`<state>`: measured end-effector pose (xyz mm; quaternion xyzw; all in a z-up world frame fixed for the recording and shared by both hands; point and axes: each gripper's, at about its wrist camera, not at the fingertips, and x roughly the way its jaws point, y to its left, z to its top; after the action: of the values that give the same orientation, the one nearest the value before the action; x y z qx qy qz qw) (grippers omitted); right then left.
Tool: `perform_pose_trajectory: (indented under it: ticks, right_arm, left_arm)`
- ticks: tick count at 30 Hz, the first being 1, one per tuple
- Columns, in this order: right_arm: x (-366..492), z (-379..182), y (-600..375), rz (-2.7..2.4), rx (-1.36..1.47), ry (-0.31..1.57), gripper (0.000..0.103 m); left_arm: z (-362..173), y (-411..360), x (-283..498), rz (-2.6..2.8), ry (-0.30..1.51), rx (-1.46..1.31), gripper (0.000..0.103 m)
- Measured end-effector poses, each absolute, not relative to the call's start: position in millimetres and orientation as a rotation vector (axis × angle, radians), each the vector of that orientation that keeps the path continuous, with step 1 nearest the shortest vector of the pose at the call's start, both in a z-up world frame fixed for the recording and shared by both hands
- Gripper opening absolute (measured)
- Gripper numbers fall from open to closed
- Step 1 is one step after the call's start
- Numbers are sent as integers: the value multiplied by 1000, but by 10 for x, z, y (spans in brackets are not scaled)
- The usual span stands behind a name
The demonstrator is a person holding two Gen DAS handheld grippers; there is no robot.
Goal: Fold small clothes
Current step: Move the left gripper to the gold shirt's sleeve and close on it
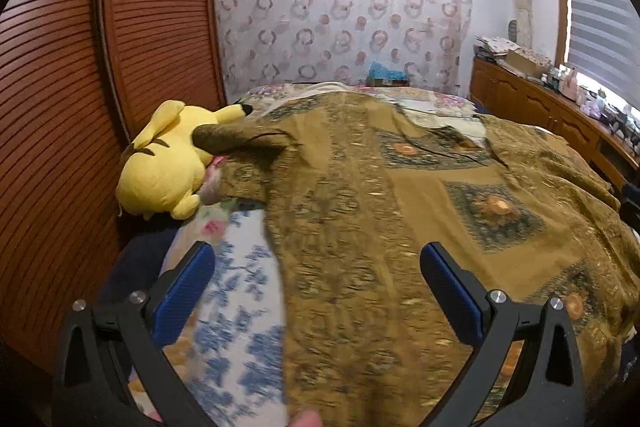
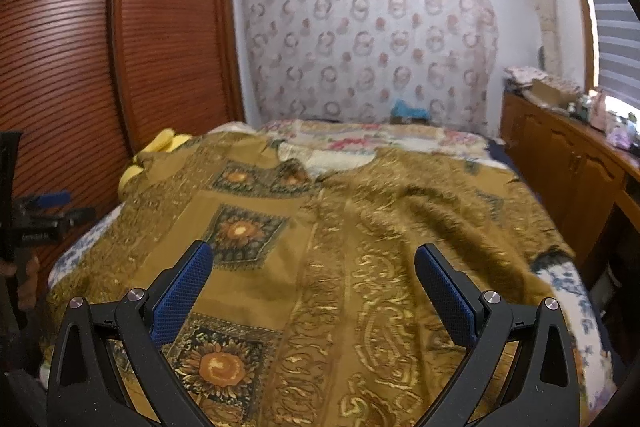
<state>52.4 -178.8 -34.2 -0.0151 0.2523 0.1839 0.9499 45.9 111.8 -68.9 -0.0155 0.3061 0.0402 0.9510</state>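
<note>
Bed (image 1: 240, 267), filling most of both views, running near to far between wardrobe (image 1: 60, 147) at left and cabinet (image 2: 560, 167) at right. Spread over bed: shirt (image 2: 340, 247), ochre with sunflower squares and gold scroll bands, lying flat and open, collar far, hem near. Long axis near-to-far, so both tongs pointing along it from hem end. Left sleeve (image 1: 236, 143) reaching out over yellow plush (image 1: 164, 163) by wardrobe; right sleeve (image 2: 532, 227) draping toward cabinet-side edge of bed, near blue-flowered sheet (image 2: 576, 291).

Left tongs (image 1: 316, 267) released, jaws wide, nothing between them, hovering over shirt's left border where ochre cloth meets sheet. Right tongs (image 2: 314, 267) likewise released, jaws wide, empty, over shirt's middle-to-right panel. Contact with cloth not clear in either view; some motion blur.

Judged next: pinching side edge or sleeve and carrying it across toward centre line. Left tongs nearer left edge and left sleeve; right tongs nearer right sleeve and scroll band. Left edge exposed against sheet, easy to get a jaw under. Plush crowding left sleeve, likely to snag or lift with it. Room tight at left, with wardrobe close beside bed; more open bed far, beyond collar, over floral quilt (image 2: 360, 139). Near hem running out of view below jaws, position not visible.
</note>
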Motion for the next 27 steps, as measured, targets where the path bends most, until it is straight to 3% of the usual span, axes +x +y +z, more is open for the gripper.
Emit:
perform_pose_trajectory:
  ticks: [11,20,25,27]
  right_arm:
    - [782,-496,-1478,505,-39,616,103]
    - [834,-602,-1304,547,-103,664,102]
    - [862,-718,-1243,540,-131,684,102]
    - [884,-771,-1231,541,-128,705,102]
  left_arm:
    - [-799,1768,917,75,688,-92,101]
    - [-893,2085,1403,61,769,-159,65]
    - [-993,2101,1698,48,829,-161,62]
    - [-1066,2101,1777,39,857,-174,51]
